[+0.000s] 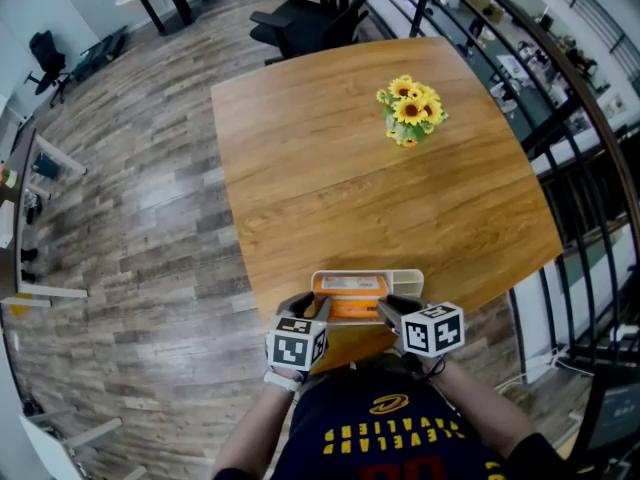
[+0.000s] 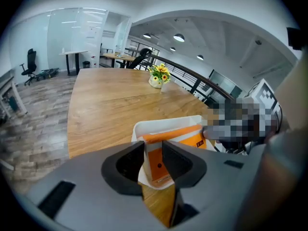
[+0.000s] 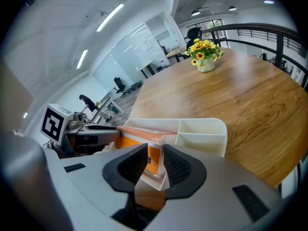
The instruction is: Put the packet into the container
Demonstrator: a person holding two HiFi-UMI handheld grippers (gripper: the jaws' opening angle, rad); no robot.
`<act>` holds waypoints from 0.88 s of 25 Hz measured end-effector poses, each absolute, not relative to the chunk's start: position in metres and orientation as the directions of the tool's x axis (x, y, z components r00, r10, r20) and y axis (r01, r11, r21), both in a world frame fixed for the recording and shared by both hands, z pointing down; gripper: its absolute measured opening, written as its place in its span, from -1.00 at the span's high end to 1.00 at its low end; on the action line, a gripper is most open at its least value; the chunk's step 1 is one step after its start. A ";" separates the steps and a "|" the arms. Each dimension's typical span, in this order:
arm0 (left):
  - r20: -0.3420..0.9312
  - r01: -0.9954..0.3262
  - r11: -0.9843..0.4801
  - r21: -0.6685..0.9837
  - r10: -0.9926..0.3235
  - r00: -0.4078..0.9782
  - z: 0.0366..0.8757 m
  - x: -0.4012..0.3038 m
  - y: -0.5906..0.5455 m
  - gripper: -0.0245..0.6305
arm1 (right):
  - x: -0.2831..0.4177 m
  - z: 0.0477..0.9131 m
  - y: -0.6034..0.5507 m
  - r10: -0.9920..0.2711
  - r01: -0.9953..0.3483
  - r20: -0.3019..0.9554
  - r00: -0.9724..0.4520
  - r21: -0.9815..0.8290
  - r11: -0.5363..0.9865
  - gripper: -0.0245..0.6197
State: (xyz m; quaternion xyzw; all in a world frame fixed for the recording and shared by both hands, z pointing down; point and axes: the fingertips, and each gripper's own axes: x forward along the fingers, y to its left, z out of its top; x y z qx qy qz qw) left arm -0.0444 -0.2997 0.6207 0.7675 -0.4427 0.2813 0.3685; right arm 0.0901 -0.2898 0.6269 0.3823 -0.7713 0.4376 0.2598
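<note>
Left gripper (image 2: 153,154), right gripper (image 3: 155,161) pinch packet (image 2: 179,135) | container (image 3: 202,136) at table (image 1: 350,188) near edge

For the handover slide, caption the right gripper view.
Right gripper pinches orange packet inside white divided container on wooden table.

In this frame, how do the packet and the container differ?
Colour: the packet is orange with print, the container plain white. Form: the packet is a flat pouch, the container a rigid box split into compartments. Place: the packet sits inside the container's largest compartment, while the container rests on the table. Shared: both are at the table's near edge.
</note>
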 end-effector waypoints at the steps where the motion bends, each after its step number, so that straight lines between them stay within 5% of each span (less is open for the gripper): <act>1: 0.766 -0.887 -0.349 0.303 -0.464 0.444 0.621 -0.042 -0.299 0.58 | 0.089 0.627 -0.290 -0.361 -0.815 0.734 -0.575 -0.479 0.325 0.64; 22: 0.741 -0.904 -0.321 0.282 -0.525 0.418 0.604 -0.054 -0.296 0.47 | 0.091 0.599 -0.292 -0.422 -0.784 0.663 -0.618 -0.483 0.390 0.62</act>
